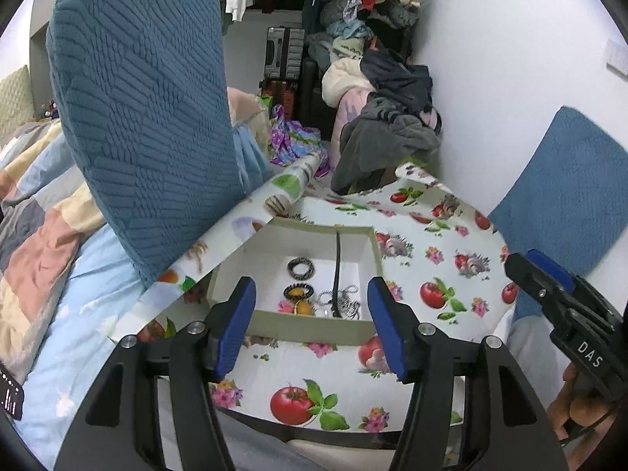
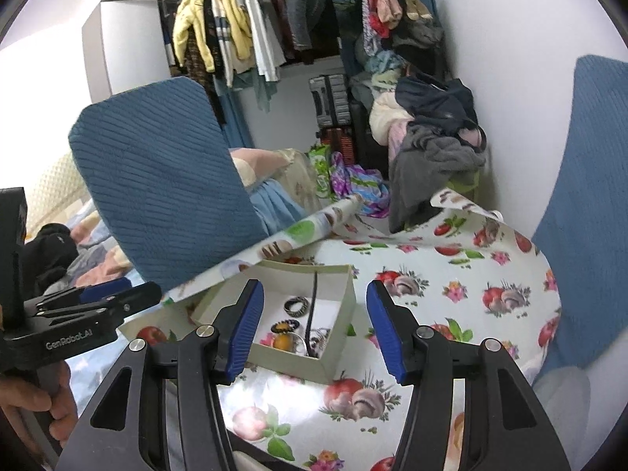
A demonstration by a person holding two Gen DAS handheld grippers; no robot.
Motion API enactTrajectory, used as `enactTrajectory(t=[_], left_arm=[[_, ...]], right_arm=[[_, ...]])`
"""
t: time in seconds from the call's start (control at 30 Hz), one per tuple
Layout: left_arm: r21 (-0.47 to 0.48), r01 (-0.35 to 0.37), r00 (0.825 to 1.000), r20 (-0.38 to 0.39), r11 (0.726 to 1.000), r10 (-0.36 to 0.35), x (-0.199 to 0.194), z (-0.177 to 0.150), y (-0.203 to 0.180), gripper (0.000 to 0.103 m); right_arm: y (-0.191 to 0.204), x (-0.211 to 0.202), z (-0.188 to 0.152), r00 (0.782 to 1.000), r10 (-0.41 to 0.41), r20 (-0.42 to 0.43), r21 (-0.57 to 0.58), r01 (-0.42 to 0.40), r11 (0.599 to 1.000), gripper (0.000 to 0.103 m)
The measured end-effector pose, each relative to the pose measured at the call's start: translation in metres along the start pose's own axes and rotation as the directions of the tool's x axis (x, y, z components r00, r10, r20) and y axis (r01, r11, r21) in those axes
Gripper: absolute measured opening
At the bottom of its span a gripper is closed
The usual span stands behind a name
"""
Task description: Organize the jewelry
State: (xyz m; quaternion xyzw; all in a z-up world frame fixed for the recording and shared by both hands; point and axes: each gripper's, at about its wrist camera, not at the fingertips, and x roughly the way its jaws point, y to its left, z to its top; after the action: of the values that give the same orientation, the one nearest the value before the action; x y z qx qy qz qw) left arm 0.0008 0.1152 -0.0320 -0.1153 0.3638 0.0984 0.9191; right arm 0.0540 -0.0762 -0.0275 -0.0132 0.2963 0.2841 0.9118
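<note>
A shallow open cardboard box with pale green walls and a white floor (image 1: 375, 253) stands on a round table covered by a glossy oilcloth printed with tomatoes, mushrooms and small flowers (image 1: 443, 259), and all the jewelry that I can see lies inside it, so the box seems to serve as the one collecting place. Inside are a dark patterned ring-shaped bangle (image 1: 301, 267) toward the far side, a black beaded bracelet (image 1: 298, 290) nearer, an orange oval stone piece (image 1: 303, 308) close to the near wall, a tangle of silver chains (image 1: 345, 302), and a long thin black strap (image 1: 336, 271) that runs from the far wall to the near one. The left gripper (image 1: 312, 325) hangs above the near wall of the box with its blue pads apart and nothing between them, probably ready to choose one piece. The right gripper (image 2: 314, 331) is also spread and empty, aimed at the same box from the right side. I judge that both are held open and tilted downward because the pieces are small and lie mixed together, so one gripper may need to steady the light box. Two chair backs in ribbed blue fabric (image 1: 141, 117) stand at the table's edges.
</note>
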Motion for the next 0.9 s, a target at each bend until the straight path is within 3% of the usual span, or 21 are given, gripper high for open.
enactTrajectory(t=[0.23,0.47,0.7,0.83,0.9], left_arm=[[0.004,0.003,1.000,-0.010,1.000,-0.003,0.004,-0.007,-0.002,0.061],[0.012,-0.009,1.000,-0.026,1.000,0.009,0.008,-0.011,-0.002,0.063],[0.014,-0.014,0.999,-0.040,1.000,0.015,0.013,-0.013,-0.004,0.079],[0.027,-0.019,0.998,-0.059,0.999,0.020,0.017,-0.015,-0.006,0.080],[0.031,-0.022,0.998,-0.063,0.999,0.024,0.018,-0.016,-0.006,0.081]], right_arm=[[-0.006,0.008,-0.016,0.999,-0.024,-0.037,0.018,0.025,1.000,0.055],[-0.012,0.011,-0.023,0.998,-0.049,-0.046,0.042,0.051,0.998,0.065],[-0.019,0.011,-0.021,0.995,-0.093,-0.033,0.046,0.094,0.994,0.082],[-0.020,0.013,-0.021,0.993,-0.114,-0.035,0.041,0.115,0.992,0.088],[-0.020,0.014,-0.022,0.991,-0.126,-0.035,0.043,0.127,0.991,0.098]])
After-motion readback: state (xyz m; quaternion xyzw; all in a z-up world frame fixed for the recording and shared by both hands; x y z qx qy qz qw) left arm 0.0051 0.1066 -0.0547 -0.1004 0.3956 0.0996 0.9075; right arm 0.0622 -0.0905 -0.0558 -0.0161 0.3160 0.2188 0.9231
